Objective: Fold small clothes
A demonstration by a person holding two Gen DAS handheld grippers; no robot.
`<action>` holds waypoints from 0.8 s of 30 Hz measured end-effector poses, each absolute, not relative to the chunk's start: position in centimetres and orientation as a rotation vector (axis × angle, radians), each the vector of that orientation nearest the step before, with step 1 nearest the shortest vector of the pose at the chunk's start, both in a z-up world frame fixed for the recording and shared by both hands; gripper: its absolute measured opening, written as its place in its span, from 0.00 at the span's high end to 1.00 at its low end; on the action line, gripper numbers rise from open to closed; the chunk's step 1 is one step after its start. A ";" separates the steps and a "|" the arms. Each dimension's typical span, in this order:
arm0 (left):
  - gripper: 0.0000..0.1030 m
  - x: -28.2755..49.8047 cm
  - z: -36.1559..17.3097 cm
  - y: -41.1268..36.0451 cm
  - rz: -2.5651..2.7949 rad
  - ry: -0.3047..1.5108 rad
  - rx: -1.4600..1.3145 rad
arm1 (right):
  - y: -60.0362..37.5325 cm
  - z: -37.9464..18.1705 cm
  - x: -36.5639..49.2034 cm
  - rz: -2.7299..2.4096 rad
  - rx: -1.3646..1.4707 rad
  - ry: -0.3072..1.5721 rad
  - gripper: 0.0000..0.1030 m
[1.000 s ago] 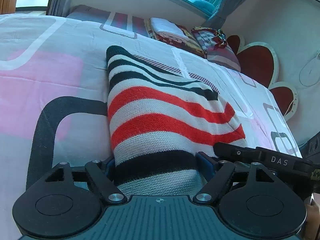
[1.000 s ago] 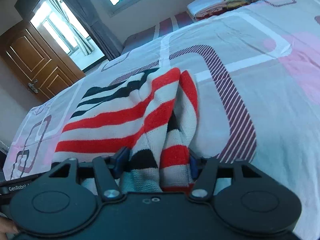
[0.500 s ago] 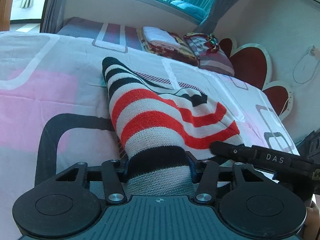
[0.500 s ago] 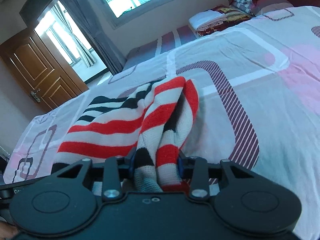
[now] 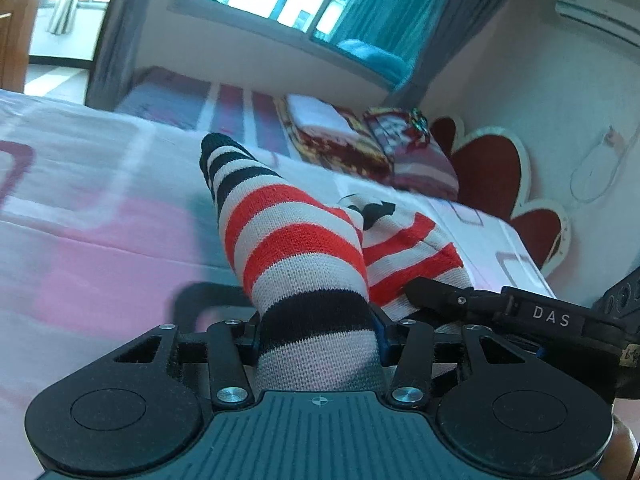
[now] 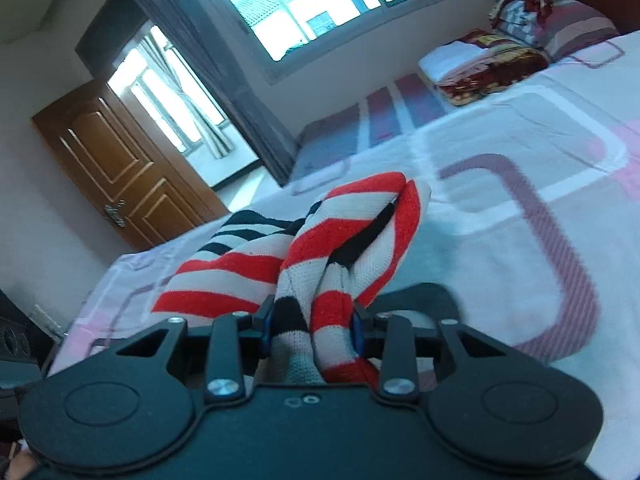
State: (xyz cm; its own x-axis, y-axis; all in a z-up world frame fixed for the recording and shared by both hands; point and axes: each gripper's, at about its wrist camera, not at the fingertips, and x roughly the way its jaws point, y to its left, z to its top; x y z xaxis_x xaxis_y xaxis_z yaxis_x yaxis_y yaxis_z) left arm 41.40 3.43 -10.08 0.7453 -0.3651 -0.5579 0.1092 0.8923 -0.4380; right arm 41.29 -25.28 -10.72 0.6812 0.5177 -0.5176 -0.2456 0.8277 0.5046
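step: mid-fold, i judge. i've got the striped knit (image 5: 304, 256) pinched at one end in both grippers, lifted off the bed sheet (image 5: 100, 248), far end draped down ahead of me.
left gripper (image 5: 318, 332): jaws pressed onto a thick bunch of knit, black + grey bands right btwn my fingers. firm bite, no slack visible.
right gripper (image 6: 312, 330): jaws clamped on a gathered wad, two or three layers squeezed together, red + white + black bands btwn the pads.
how to do it well: keep both grips level w/ each other so the carried edge stays straight. carry it fwd over the part ahead, lower slow, let go only once the edge lies flat. my right bite is bunched, so i reckon that corner may land lumpy; prob needs a smoothing pass.
watch out: knit is stretchy imo, pulling my grippers apart too hard would distort the edge.
where it is: starts inside my jaws, runs away fwd; far end touches the sheet ahead of my left, slightly left of centre.
looks: ribbed knit, red/white/black stripes, narrower black-white bands at the far end. soft, thick, folds fat not crisp.
shape now: humped ridge btwn the two grips, a deep crease ahead of my right.
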 end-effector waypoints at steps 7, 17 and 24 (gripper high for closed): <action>0.53 38.9 -9.1 14.4 -0.190 0.650 -0.378 | -16.1 -10.1 40.7 0.504 0.427 0.673 0.67; 0.53 40.6 -12.1 27.5 -0.091 0.668 -0.333 | -1.9 -12.5 41.9 0.555 0.429 0.682 0.67; 0.44 41.0 -17.2 31.0 -0.061 0.734 -0.338 | 1.2 -16.8 43.1 0.487 0.395 0.765 0.64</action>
